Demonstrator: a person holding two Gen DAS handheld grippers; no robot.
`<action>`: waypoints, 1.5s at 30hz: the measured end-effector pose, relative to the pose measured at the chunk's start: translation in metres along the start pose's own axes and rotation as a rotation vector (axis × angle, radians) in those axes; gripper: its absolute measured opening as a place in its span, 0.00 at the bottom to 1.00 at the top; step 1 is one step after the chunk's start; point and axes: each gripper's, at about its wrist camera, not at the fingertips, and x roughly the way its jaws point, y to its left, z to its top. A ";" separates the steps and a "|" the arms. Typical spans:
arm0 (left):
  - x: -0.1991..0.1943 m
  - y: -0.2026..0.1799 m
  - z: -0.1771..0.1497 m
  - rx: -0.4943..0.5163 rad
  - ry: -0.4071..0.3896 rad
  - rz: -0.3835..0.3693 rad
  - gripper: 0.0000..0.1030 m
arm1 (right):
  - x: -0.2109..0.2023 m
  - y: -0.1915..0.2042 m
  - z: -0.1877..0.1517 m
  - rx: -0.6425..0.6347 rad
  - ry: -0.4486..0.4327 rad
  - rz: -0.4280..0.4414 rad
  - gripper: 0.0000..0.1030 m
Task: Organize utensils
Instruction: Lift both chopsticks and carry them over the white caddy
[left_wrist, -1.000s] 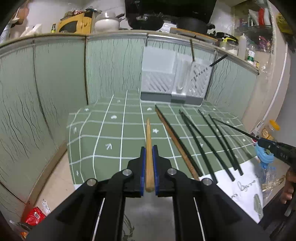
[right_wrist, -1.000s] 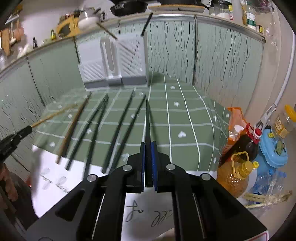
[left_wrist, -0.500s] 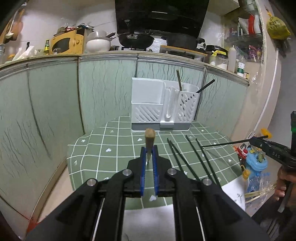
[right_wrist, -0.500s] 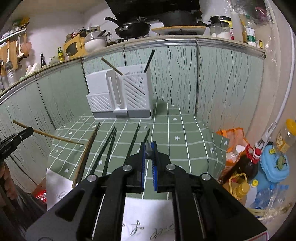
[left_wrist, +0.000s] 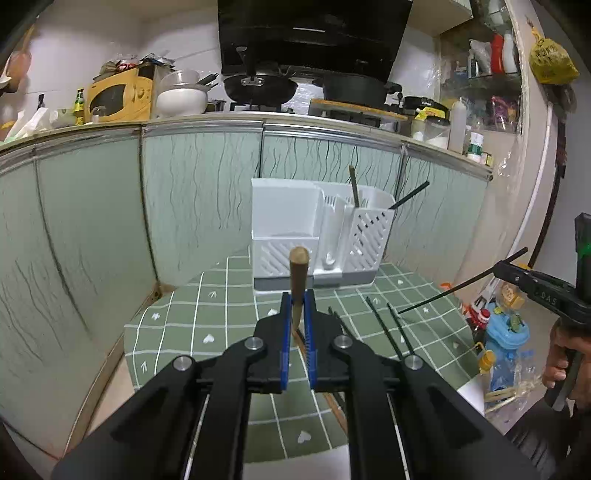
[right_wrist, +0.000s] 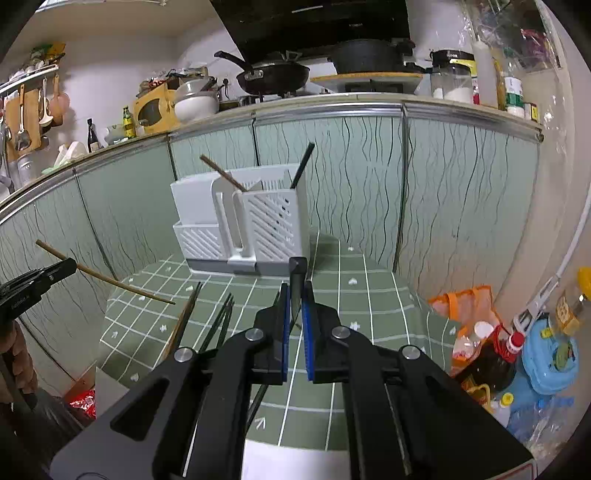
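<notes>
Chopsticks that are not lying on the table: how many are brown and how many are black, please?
Brown chopsticks: 2, one in the white holder, one in the left gripper.
Black chopsticks: 2, one in the holder, one in the right gripper.
Total: 4

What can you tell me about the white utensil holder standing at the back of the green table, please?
The white utensil holder looks like moulded plastic on a grey base, upright at the far edge of the green checked tablecloth, close before the green cabinet fronts. It has a low slotted tray with a tall plain back, a narrow middle slot, and a tall slotted bin. In that bin lean a brown chopstick and a black chopstick. Neither gripper touches it.
</notes>
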 end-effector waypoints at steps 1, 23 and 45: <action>0.002 0.000 0.003 -0.001 -0.002 -0.003 0.06 | 0.001 -0.001 0.004 0.001 -0.005 0.002 0.06; 0.029 -0.057 0.095 0.068 -0.070 -0.152 0.06 | -0.014 0.015 0.089 -0.055 -0.132 0.077 0.06; 0.092 -0.082 0.153 0.086 -0.074 -0.177 0.06 | 0.028 0.003 0.145 -0.066 -0.163 0.092 0.06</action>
